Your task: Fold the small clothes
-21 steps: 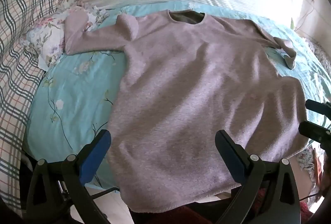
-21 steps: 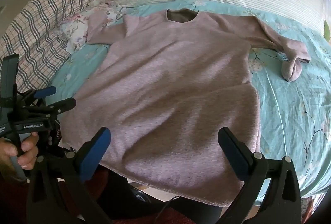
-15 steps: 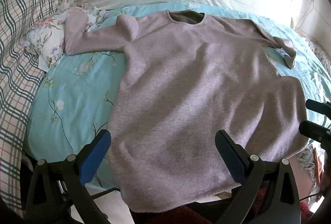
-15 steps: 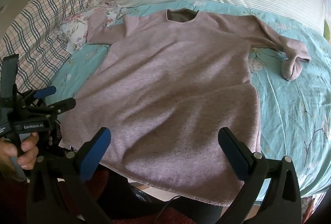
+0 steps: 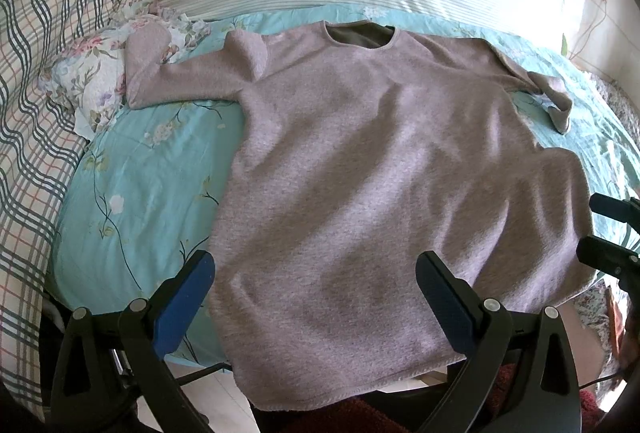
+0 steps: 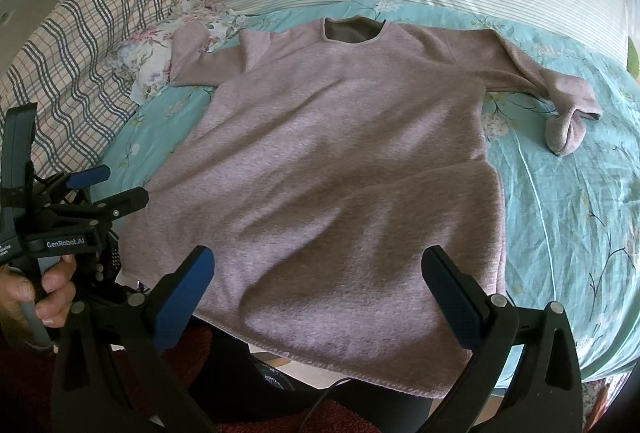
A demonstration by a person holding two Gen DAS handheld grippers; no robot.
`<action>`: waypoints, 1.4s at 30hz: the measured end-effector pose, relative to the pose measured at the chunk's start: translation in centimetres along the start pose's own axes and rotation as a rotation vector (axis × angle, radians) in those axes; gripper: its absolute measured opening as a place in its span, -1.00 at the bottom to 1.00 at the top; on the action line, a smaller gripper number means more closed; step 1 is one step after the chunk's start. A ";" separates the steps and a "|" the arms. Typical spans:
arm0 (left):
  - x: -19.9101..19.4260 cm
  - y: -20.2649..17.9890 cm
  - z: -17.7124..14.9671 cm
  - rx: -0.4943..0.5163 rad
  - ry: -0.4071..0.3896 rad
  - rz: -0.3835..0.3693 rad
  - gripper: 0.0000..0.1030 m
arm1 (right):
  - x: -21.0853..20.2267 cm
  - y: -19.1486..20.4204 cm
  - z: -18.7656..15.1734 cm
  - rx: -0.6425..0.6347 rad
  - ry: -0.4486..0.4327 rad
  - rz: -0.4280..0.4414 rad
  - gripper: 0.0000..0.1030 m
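Left tool [image 5: 316, 297] & right tool [image 6: 318, 285] both gape wide, holding nothing, hovering over the hem at frame bottom. Nothing's shifted vs. a moment ago, so no fold begun yet. Sweater [image 5: 384, 169] lies flat, frame centre, on the bed [image 5: 136, 169], neck toward top, sleeves out to upper left & right.

Bright daylight enters from the right, where a wall [image 5: 592, 13] is washed out by glare. Soft shadows lie in the folds of the sweater [image 5: 380, 193]. Both fisheye views are sharp centrally, bending at dark rounded corners.
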State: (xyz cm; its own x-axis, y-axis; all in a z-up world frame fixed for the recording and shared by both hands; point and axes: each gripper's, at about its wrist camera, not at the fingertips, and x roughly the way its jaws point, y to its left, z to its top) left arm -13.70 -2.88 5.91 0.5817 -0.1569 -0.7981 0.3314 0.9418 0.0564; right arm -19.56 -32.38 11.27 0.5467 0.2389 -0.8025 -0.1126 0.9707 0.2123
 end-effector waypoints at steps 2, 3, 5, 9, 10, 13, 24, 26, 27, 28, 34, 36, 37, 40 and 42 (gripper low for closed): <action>0.0 -0.1 0.0 -0.002 -0.001 -0.001 0.96 | 0.0 0.1 0.0 0.000 0.000 0.001 1.00; 0.1 -0.1 0.0 -0.003 -0.001 -0.002 0.96 | 0.0 0.1 0.0 0.001 0.001 0.001 1.00; 0.0 -0.1 0.0 -0.001 0.000 0.001 0.96 | 0.0 0.2 0.0 0.003 0.004 0.001 1.00; 0.0 0.0 0.0 -0.001 -0.001 0.000 0.96 | 0.1 -0.1 0.0 0.002 0.002 0.001 1.00; 0.0 0.0 0.0 0.000 -0.001 -0.002 0.96 | 0.2 -0.2 0.0 0.001 0.001 0.002 1.00; 0.0 0.0 0.0 -0.001 -0.001 -0.002 0.96 | 0.4 -0.7 0.0 0.001 0.001 0.004 1.00; 0.1 0.0 0.0 0.001 -0.003 -0.001 0.96 | 0.5 1.0 0.3 -0.005 0.000 -0.001 1.00; 0.2 0.0 0.1 0.003 -0.003 -0.001 0.96 | 0.3 0.4 0.1 -0.004 0.000 0.000 1.00; 0.2 0.0 0.1 0.004 -0.004 -0.002 0.96 | 0.2 0.3 0.1 -0.004 -0.001 0.000 1.00; 0.3 0.0 0.1 0.004 -0.004 -0.003 0.96 | 0.1 0.2 0.1 -0.003 -0.001 0.000 1.00; 0.5 0.2 0.3 0.003 -0.009 -0.015 0.96 | 0.2 0.3 0.4 -0.006 0.000 0.000 1.00; 0.7 0.2 0.5 0.005 -0.010 -0.018 0.96 | 0.1 0.3 0.2 -0.013 -0.012 0.004 1.00; 0.8 0.3 0.5 0.006 -0.009 -0.019 0.96 | 0.1 -0.3 0.2 -0.017 0.000 -0.007 1.00; 1.3 0.3 0.8 0.005 -0.002 -0.025 0.97 | 0.5 -0.2 0.5 -0.022 0.019 -0.028 0.98; 1.6 0.2 0.9 0.006 0.003 -0.026 0.97 | 0.8 -0.2 0.6 -0.028 0.034 -0.044 0.94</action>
State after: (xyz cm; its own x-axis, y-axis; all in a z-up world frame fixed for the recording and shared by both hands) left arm -12.03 -3.22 5.22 0.5704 -0.1806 -0.8013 0.3511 0.9355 0.0391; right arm -18.57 -32.37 10.96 0.5236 0.1959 -0.8291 -0.1122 0.9806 0.1608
